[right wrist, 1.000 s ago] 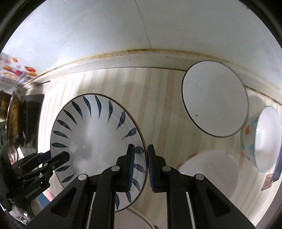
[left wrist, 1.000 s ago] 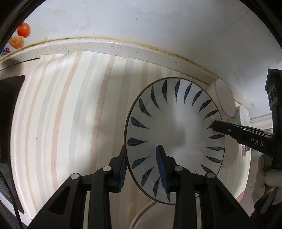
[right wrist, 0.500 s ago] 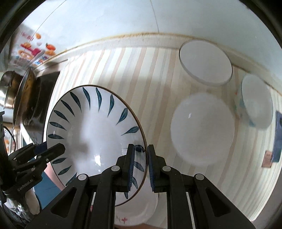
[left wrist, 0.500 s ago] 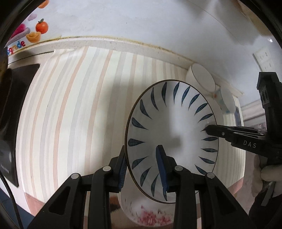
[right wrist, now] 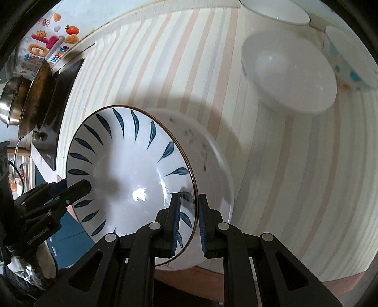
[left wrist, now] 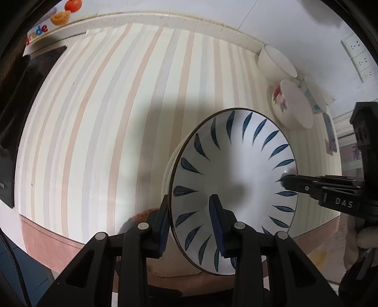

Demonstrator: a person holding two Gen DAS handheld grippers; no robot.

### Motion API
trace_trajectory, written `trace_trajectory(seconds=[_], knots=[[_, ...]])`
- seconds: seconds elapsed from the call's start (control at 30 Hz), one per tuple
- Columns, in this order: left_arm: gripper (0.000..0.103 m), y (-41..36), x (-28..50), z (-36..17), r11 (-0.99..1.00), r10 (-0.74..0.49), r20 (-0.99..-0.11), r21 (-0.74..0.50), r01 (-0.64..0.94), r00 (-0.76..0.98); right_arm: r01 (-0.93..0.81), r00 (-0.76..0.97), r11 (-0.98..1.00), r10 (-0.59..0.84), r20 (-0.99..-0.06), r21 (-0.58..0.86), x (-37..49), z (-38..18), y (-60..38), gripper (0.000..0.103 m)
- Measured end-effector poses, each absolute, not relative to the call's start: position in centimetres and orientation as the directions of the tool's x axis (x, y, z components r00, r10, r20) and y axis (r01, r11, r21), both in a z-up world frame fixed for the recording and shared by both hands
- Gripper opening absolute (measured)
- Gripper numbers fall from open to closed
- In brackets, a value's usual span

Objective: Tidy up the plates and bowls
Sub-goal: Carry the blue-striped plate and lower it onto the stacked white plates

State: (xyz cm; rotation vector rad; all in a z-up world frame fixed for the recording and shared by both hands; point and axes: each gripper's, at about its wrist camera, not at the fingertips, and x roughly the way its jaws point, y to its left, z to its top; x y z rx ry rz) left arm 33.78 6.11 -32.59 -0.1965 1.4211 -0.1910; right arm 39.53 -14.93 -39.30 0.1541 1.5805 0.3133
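Observation:
A white plate with blue leaf marks [left wrist: 236,179] [right wrist: 127,174] hangs tilted over the striped counter, held at opposite rims. My left gripper [left wrist: 190,224] is shut on its near rim, and my right gripper [right wrist: 189,224] is shut on the other rim. Each shows in the other's view: the right gripper [left wrist: 290,181] at the plate's right edge, the left gripper [right wrist: 80,186] at its left edge. Under the held plate lies a white dish with dark flower marks [right wrist: 208,151] [left wrist: 170,170], mostly hidden.
A white bowl [right wrist: 290,70], a patterned bowl [right wrist: 349,59] and another white bowl [right wrist: 274,11] stand at the back right. A black stove with a pan [right wrist: 35,94] is at the left. The counter's front edge [left wrist: 47,238] is close below.
Both grippers carried the leaf plate together toward the counter's front edge, over the flowered white dish. The bowls at the back now look farther away.

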Motion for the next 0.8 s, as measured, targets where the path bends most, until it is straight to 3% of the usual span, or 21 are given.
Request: trace_trajectory(seconds=[0.8], knots=[[0.029, 3.9, 33.2, -35.1, 0.982, -0.189, -0.974, -0.183, 0.055, 0.122, -0.025, -0.01, 0.959, 0.283, -0.959, 0.283, 38.5, -41.2, -16.1, 0.016]])
